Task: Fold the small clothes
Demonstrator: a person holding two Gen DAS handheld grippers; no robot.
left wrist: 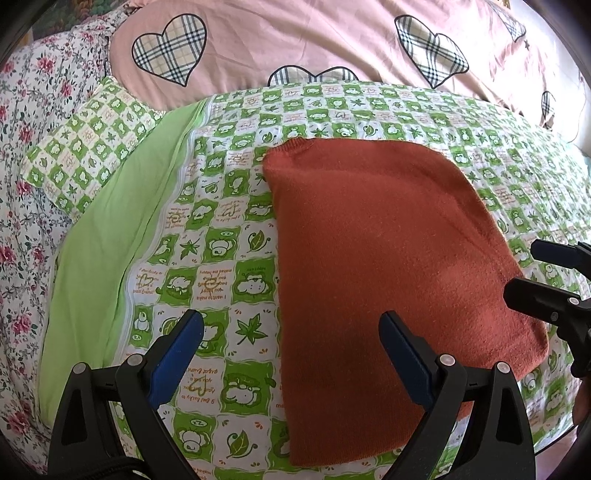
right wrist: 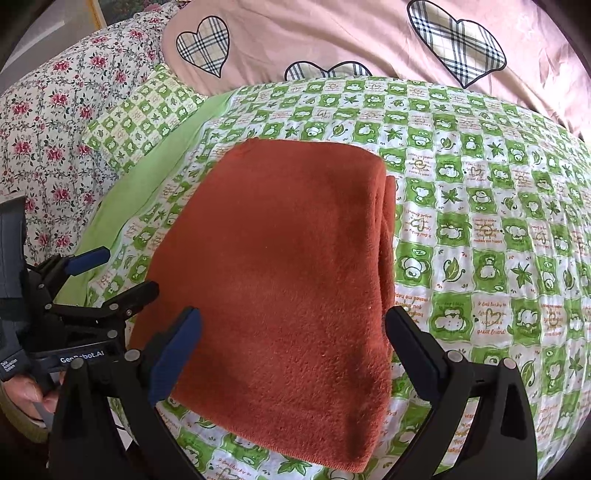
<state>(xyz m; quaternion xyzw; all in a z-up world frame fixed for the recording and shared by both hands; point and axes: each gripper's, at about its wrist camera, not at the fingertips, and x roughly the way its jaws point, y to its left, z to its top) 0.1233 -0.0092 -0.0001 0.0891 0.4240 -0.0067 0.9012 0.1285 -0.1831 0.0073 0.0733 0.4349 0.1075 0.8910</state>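
Note:
A rust-orange knit garment (left wrist: 388, 258) (right wrist: 284, 273) lies folded into a flat rectangle on the green-and-white checked quilt (left wrist: 221, 229) (right wrist: 480, 229). Its stacked layers show along the right edge in the right wrist view. My left gripper (left wrist: 291, 321) hovers open over the garment's near left edge, with nothing between its blue pads (left wrist: 402, 354). My right gripper (right wrist: 293, 319) stands open above the garment's near end, holding nothing. Each gripper shows in the other's view: the right gripper (left wrist: 524, 266) at the far right, the left gripper (right wrist: 125, 271) at the far left, both with fingers apart.
A pink duvet (left wrist: 295, 37) (right wrist: 369, 33) with plaid hearts lies behind the quilt. A plain green sheet (left wrist: 103, 240) and a matching checked pillow (left wrist: 92, 140) (right wrist: 144, 110) sit to the left, on floral bedding (left wrist: 22, 184) (right wrist: 48, 122). A hand (right wrist: 29, 395) grips the left tool's handle.

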